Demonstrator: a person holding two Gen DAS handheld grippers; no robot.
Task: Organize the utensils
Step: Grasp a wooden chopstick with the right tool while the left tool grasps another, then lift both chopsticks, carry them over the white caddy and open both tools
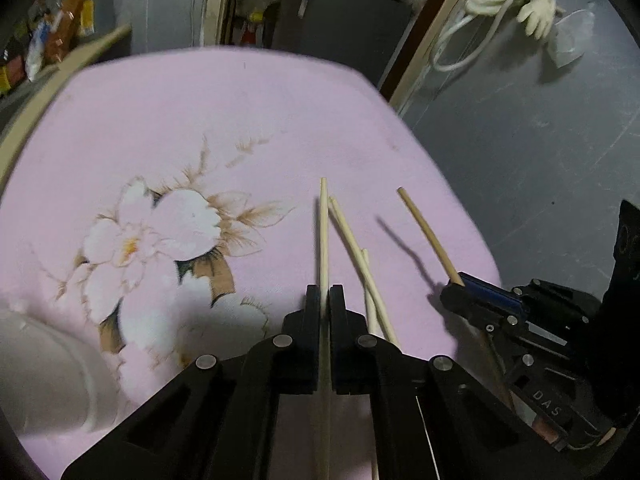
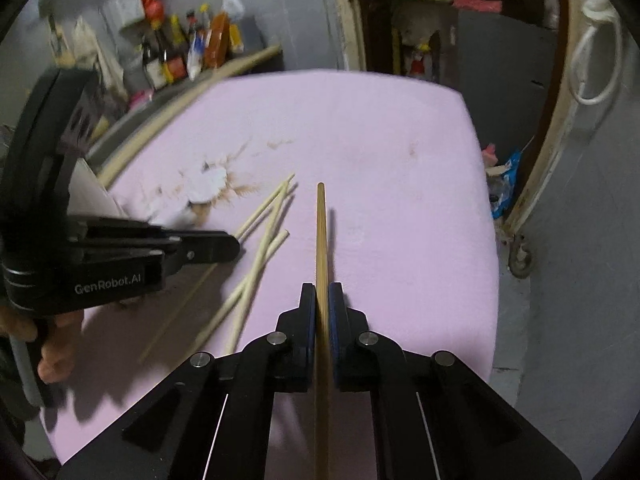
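In the left wrist view my left gripper [image 1: 324,292] is shut on a pale chopstick [image 1: 323,232] that runs straight ahead above the pink flowered cloth [image 1: 280,120]. Two more pale chopsticks [image 1: 352,240] lie crossed on the cloth just to its right. Further right, my right gripper [image 1: 454,284] holds a darker tan chopstick [image 1: 424,228] clear of the cloth. In the right wrist view the right gripper [image 2: 321,290] is shut on that tan chopstick [image 2: 321,232]. The left gripper [image 2: 236,245] sits to its left, over the loose pale chopsticks [image 2: 260,256].
A white rounded container [image 1: 48,372] stands at the cloth's near left. Bottles [image 2: 188,48] line a shelf behind the table's left side. The cloth's right edge [image 2: 488,220] drops to grey floor [image 1: 540,160], where gloves and a cable [image 1: 532,12] lie. A hand [image 2: 52,344] holds the left gripper.
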